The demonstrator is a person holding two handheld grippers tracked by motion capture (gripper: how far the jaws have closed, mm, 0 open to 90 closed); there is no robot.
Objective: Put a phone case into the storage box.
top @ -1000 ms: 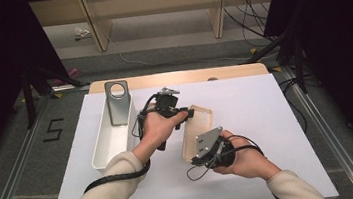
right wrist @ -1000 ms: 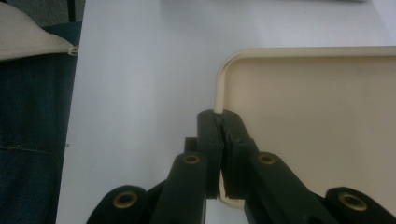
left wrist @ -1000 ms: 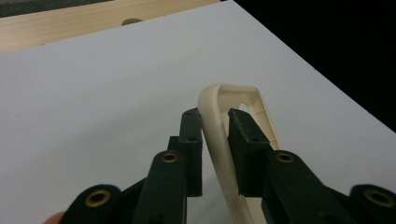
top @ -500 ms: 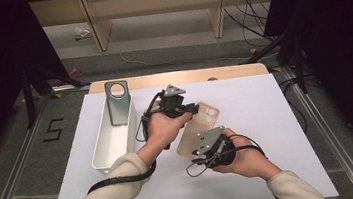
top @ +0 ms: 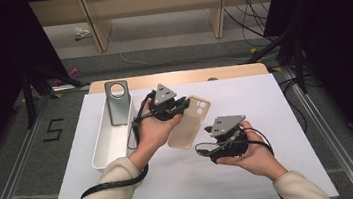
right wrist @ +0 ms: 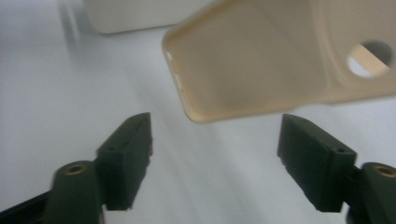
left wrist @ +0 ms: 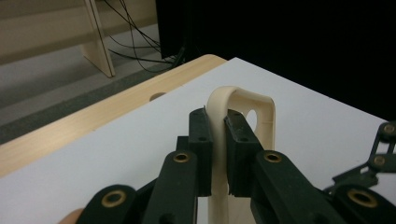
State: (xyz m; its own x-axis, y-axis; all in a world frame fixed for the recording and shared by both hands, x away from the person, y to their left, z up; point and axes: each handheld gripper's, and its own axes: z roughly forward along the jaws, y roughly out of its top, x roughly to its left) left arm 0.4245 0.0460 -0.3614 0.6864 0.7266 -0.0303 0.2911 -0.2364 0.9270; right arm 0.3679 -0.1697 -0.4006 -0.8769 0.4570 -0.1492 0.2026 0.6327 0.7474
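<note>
- the left gripper (top: 181,110) is clenched on the long edge of a beige phone case (top: 190,123); in the left gripper view its two black pads pinch the case's thin wall (left wrist: 219,135) from both sides, with the case's rounded corner and camera cutout rising just past the tips.
- the phone case hangs tilted above the white table (top: 276,113), about midway between the table's left and right edges and a little nearer the far edge; its camera-cutout end points to the far right, its plain end toward the near left.
- the right gripper (top: 219,136) is released: its jaws have just been opening and now stand wide apart, with nothing between them. in the right gripper view the pads (right wrist: 126,154) sit just short of the case's plain end (right wrist: 252,70), not touching it.
- the right hand (top: 251,154) holds that gripper just to the near right of the case, over the middle of the table.
- the left hand (top: 153,132) comes in from the near edge; its cable loops back along the sleeve.
- a long white tray (top: 100,148) lies along the table's left side, running from near to far.
- a grey phone case (top: 118,102) with a round cutout stands upright at the tray's far end, well apart from both grippers.
</note>
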